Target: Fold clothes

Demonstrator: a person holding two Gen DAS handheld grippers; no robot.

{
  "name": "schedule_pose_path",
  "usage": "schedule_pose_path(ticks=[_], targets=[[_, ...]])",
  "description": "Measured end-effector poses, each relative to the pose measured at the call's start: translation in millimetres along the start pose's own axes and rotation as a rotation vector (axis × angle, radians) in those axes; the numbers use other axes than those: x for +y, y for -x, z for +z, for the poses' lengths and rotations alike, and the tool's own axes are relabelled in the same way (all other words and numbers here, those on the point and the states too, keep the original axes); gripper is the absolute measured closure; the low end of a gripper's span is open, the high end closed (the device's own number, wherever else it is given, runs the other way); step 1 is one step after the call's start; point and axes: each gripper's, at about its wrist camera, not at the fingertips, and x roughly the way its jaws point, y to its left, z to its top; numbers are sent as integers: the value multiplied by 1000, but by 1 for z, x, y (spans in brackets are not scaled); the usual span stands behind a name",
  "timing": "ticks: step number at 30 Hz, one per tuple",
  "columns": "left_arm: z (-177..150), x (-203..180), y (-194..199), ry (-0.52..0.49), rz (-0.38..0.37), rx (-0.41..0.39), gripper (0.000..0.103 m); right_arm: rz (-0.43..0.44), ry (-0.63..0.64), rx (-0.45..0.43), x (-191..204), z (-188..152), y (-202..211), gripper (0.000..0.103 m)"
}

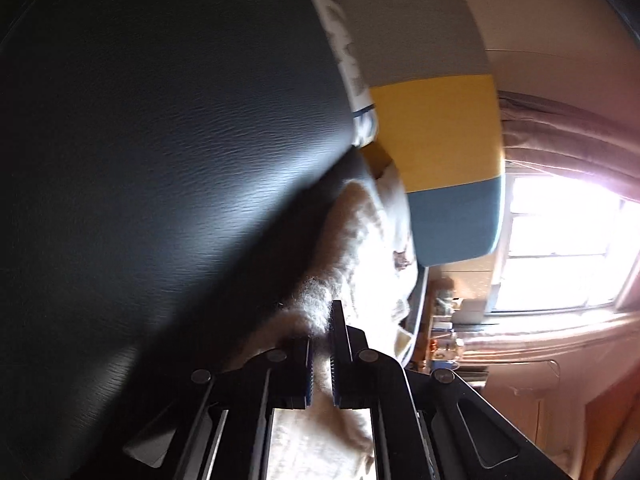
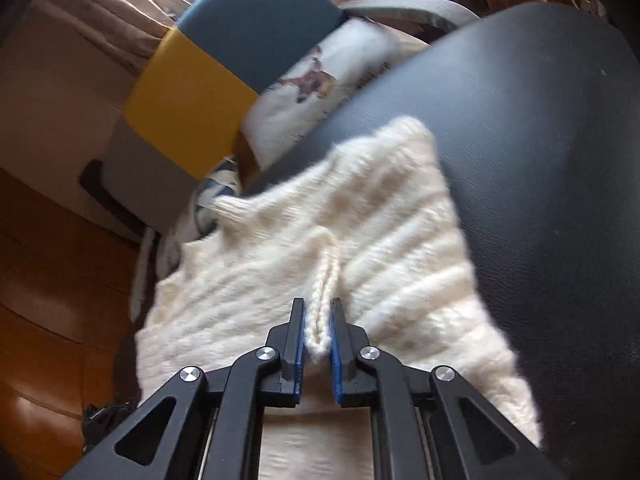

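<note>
Right tongs (image 2: 318, 332): both blue-padded fingers clenched on a doubled edge of the cream knit sweater (image 2: 320, 232). Left tongs (image 1: 320, 344): clamped on a fuzzy fold of the same sweater (image 1: 352, 240). The sweater lies spread on the black textured surface (image 2: 540, 140), reaching its far edge, with 1 ribbed cuff overhanging there. Beyond that edge stands a chair (image 2: 192, 92) with a grey, yellow and blue back, a printed cushion (image 2: 320, 84) against it. A bright window (image 1: 560, 240) is farthest.

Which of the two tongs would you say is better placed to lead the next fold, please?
Probably the right tongs: they grip a sweater edge with the cloth spread ahead. The left tongs' view is mostly dark surface.
</note>
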Motion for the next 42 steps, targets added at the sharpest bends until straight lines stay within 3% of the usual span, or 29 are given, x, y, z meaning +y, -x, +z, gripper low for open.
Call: schedule_pose_path(ticks=[2,3,6,9,12,15,19,22,24,27,31,36,39,41,42], targets=[[0,4,-1,33,-25,38,88,53,-35,-24,-11,-1,7,90],[-1,0,6,9,-18,33,81,59,-39,-37,-12,0,12,84],[-6,-13,28,-77,8,7,65,8,2,-104,-8,4,38,80],[-11,-26,51,-163,34,-19,65,-22,132,-157,17,9,54,80],[-18,-52,59,-294,46,-51,61,-80,341,-129,60,8,43,80],[-22,-96,30,-461,64,-32,61,-157,564,-65,99,-6,17,80],[-35,-132,-25,-698,196,-6,61,-253,727,46,116,-17,-23,80],[-26,-128,-57,-738,291,7,60,-317,707,78,99,-14,-41,79],[-17,-107,-68,-711,373,14,59,-275,644,54,79,-14,-39,79],[-23,-79,-63,-743,312,3,63,-215,622,18,65,-24,-28,79],[-25,-72,-61,-778,296,3,63,-186,613,1,60,-31,-21,79],[-21,-93,-60,-724,369,8,63,-215,620,46,67,-29,-21,79],[-45,-106,-28,-785,321,-84,60,-218,599,66,67,-25,-15,79],[-61,-105,-18,-808,298,-57,56,-225,556,64,70,-22,-1,79],[-68,-102,-18,-835,321,-50,56,-213,569,40,73,-26,9,79]])
